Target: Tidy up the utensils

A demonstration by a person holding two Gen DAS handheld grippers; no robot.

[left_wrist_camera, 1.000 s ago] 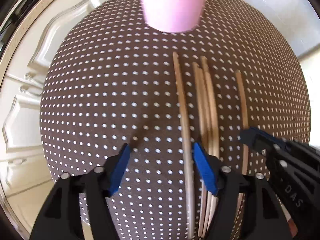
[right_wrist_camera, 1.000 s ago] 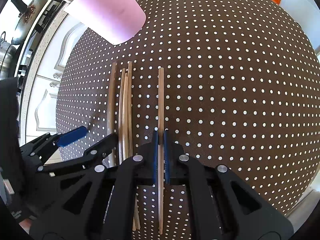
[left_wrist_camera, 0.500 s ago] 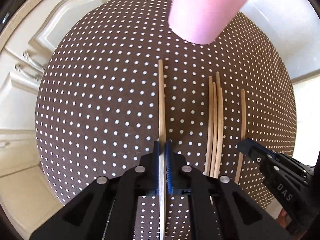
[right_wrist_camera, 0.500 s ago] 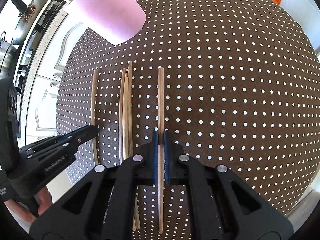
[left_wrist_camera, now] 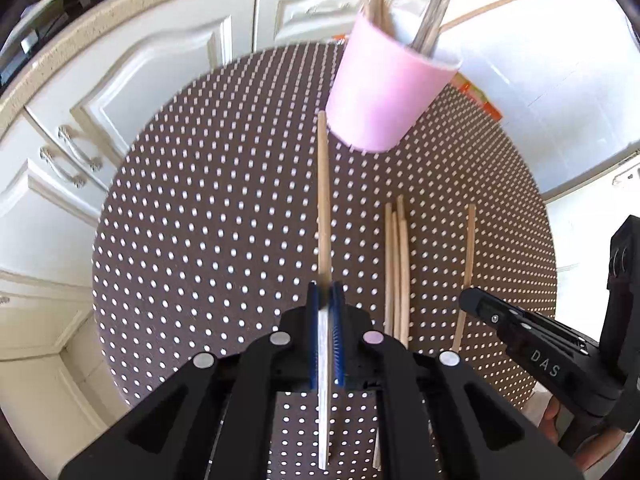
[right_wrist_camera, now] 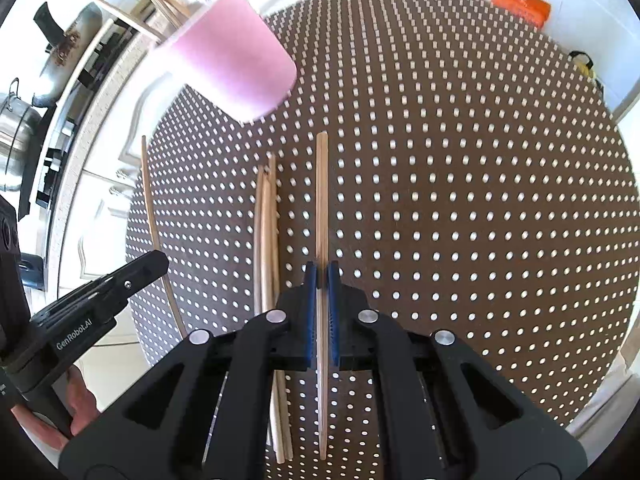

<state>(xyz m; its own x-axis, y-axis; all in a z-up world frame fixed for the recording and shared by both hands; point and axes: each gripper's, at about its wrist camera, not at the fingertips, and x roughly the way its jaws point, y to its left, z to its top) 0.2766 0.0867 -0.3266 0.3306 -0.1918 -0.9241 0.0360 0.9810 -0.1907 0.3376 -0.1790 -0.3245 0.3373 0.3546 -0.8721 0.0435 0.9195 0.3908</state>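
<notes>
My left gripper [left_wrist_camera: 325,294] is shut on one wooden chopstick [left_wrist_camera: 323,200], held a little above the dotted brown table [left_wrist_camera: 200,220]; its tip points at the base of the pink cup [left_wrist_camera: 384,96], which holds several sticks. My right gripper [right_wrist_camera: 322,276] is shut on a second chopstick [right_wrist_camera: 322,200], also just off the cloth. A small bundle of chopsticks [right_wrist_camera: 266,240] lies on the table between the two grippers. The left gripper [right_wrist_camera: 154,262] and its chopstick [right_wrist_camera: 149,200] show at the left of the right wrist view; the right gripper [left_wrist_camera: 474,302] shows at the right of the left wrist view.
White cupboard doors [left_wrist_camera: 120,80] stand beyond the round table's left edge. An orange packet [right_wrist_camera: 516,0] lies at the far rim. Metal pots [right_wrist_camera: 20,132] sit on a counter to the left. A hand [right_wrist_camera: 76,400] grips the left tool's handle.
My left gripper shut on the leftmost chopstick, then carried it up and to the left, away from the bundle. The right gripper rose slightly with its chopstick.
</notes>
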